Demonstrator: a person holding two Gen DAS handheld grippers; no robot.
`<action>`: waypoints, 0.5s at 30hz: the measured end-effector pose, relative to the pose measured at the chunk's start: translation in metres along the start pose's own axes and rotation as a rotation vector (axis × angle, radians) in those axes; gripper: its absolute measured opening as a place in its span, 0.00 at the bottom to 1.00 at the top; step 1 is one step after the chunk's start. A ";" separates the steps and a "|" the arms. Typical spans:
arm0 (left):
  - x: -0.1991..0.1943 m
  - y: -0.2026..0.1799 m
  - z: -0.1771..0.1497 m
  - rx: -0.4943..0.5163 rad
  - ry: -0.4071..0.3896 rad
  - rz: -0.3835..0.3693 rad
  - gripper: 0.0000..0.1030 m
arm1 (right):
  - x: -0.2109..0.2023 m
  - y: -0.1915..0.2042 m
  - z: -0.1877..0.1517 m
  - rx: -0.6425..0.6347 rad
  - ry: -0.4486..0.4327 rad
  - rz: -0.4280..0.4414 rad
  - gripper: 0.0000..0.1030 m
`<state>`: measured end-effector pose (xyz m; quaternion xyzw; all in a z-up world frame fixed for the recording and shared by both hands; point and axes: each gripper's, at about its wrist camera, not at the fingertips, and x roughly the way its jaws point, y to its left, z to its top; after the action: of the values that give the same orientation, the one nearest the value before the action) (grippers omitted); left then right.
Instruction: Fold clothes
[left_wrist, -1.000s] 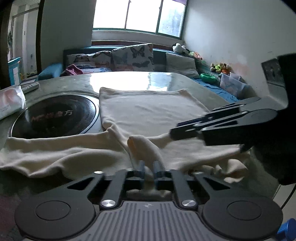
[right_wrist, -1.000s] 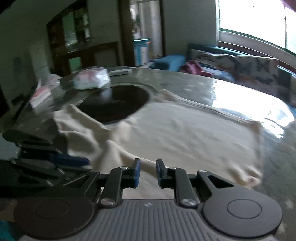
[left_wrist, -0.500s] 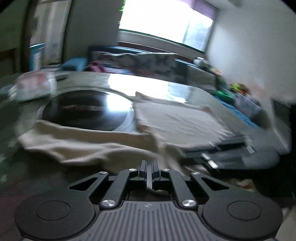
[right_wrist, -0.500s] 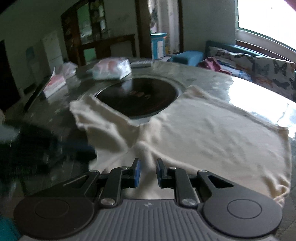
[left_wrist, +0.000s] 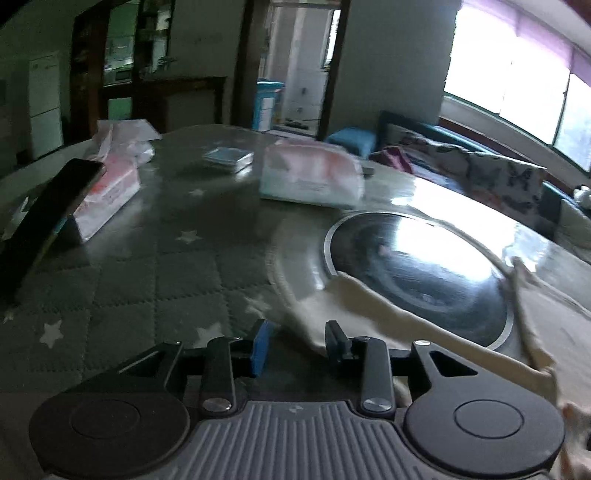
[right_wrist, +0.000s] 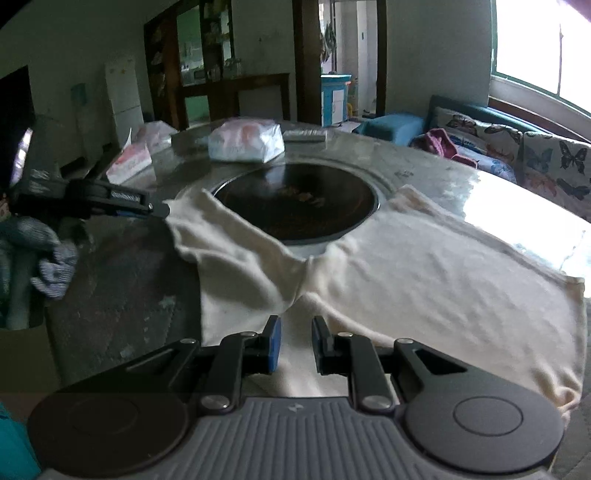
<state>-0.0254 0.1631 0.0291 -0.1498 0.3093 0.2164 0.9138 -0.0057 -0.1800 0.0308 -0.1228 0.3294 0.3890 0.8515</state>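
Left tongs (left_wrist: 297, 345) agape; right tongs (right_wrist: 295, 341) parted, both empty.

Your left hand-held gripper (left_wrist: 297, 345) and right hand-held gripper (right_wrist: 295, 341) match: black linkage arms, silver screws, blue finger pads (left_wrist: 260, 347), ribbed grey bodies, round black discs.
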 end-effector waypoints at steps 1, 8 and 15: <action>0.004 0.001 0.001 -0.011 0.001 0.009 0.35 | -0.002 0.000 0.000 0.001 -0.004 -0.002 0.16; 0.011 -0.003 0.007 -0.024 -0.014 -0.065 0.05 | -0.018 -0.002 -0.002 0.023 -0.030 -0.017 0.16; -0.039 -0.040 0.037 -0.026 -0.120 -0.292 0.05 | -0.039 -0.017 -0.014 0.086 -0.066 -0.067 0.16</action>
<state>-0.0157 0.1314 0.0875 -0.1916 0.2261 0.0939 0.9504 -0.0183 -0.2199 0.0453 -0.0841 0.3133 0.3496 0.8789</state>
